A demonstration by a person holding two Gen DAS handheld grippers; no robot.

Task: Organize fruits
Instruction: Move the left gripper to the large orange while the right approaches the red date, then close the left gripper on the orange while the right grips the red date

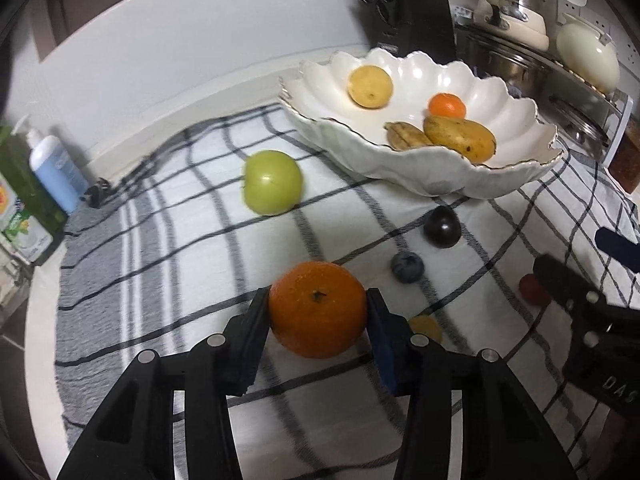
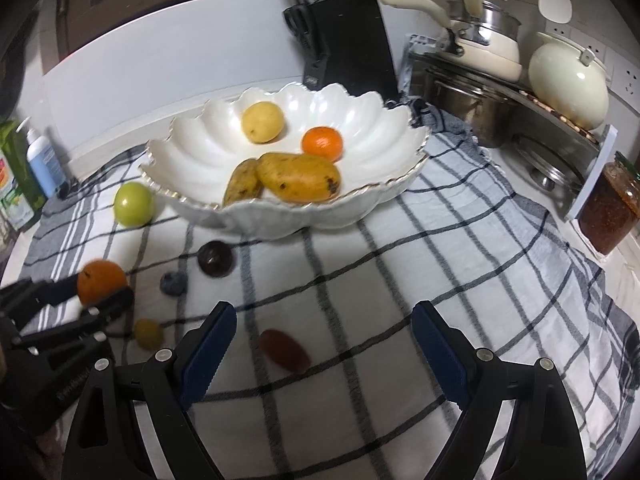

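Note:
My left gripper [image 1: 317, 295] is shut on a large orange [image 1: 318, 310], its pads pressing both sides just above the checked cloth [image 1: 180, 240]. Seen from the right wrist, that orange [image 2: 100, 280] sits in the left gripper [image 2: 103, 287] at far left. My right gripper [image 2: 324, 310] stands open over the cloth, with a red fruit [image 2: 284, 350] lying on the cloth below it. A white scalloped bowl [image 2: 320, 206] holds a mango [image 2: 298, 178], a small orange [image 2: 322, 143] and a yellow fruit [image 2: 263, 122]. Loose on the cloth are a green apple [image 1: 272, 182], a dark plum [image 1: 442, 227] and a blueberry [image 1: 407, 267].
A small yellow fruit [image 2: 148, 333] lies beside the left gripper. Behind the bowl stands a black knife block [image 2: 348, 40]; a rack of pots [image 2: 480, 92] and a jar [image 2: 608, 208] are on the right. A soap bottle [image 1: 58, 172] and a green carton [image 1: 20, 200] stand at the left edge.

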